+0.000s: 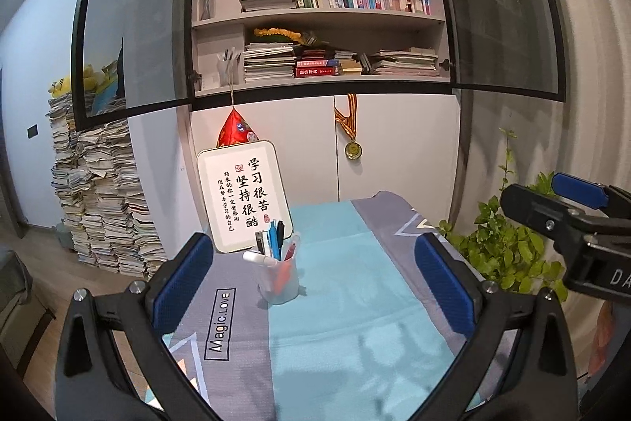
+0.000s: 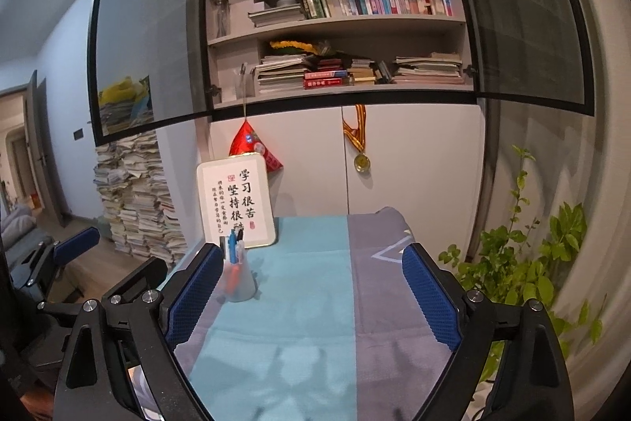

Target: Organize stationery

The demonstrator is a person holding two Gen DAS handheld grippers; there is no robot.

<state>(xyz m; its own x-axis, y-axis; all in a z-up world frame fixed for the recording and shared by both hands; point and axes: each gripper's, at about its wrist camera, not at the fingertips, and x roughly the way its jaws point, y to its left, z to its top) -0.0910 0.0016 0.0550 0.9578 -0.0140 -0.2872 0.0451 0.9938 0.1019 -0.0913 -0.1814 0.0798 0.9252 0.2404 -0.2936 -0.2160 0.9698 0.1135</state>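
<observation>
Left wrist view: "Magic.LOVE" is printed in a black box on the grey and turquoise cloth [image 1: 347,302] covering the table, and a white framed board with black Chinese calligraphy [image 1: 244,196] leans at the table's far left corner. The translucent plastic pen cup [image 1: 278,279] holding blue, black and red pens stands upright just in front of that board, well ahead of the left gripper [image 1: 315,283], whose blue-padded fingers are spread wide with nothing between them. The right gripper [image 1: 552,200] hovers at the right edge above a leafy green plant [image 1: 508,247]. Right wrist view: the right gripper [image 2: 311,294] is likewise spread and empty; bare cloth [image 2: 315,302] lies ahead of it, the pen cup [image 2: 238,281] beside its left finger, the left gripper [image 2: 75,247] far left over the floor.
</observation>
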